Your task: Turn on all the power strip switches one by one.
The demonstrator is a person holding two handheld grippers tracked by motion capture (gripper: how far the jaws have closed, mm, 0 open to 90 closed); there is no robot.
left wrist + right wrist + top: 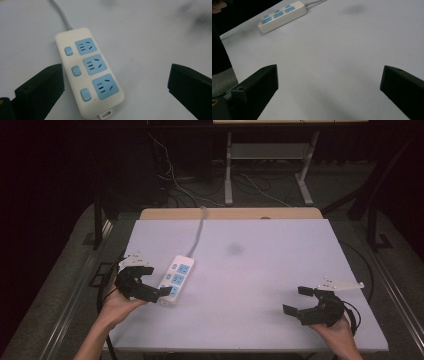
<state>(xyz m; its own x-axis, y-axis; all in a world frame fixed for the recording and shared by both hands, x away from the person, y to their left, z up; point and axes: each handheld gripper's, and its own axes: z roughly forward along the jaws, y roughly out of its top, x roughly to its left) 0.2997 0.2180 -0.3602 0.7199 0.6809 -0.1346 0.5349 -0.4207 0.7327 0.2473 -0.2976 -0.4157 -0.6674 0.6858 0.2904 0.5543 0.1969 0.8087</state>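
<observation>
A white power strip (176, 279) lies on the left side of the table (260, 285), near the front edge. The left gripper (146, 281) is right beside it, at its near end. Its jaws are spread wide and hold nothing. In the left gripper view the power strip (89, 74) sits between the two black jaws, closer to the left one, but I cannot tell if they touch it.

I think the step now is reaching for the power strip to grab it. Next, the left gripper likely needs to move so the strip's narrow sides sit between the jaws, and then squeeze.

The right gripper (299, 301) is well apart, on the right side of the table. Its jaws are spread too, with only bare table between them.

The power strip looks like smooth, hard plastic. It is long with round corners. It has three blue sockets and three small blue buttons. A little loop sticks out at one end. A grey cord (199, 231) runs from the other end toward the far edge. The table top is flat, pale and plain.
</observation>
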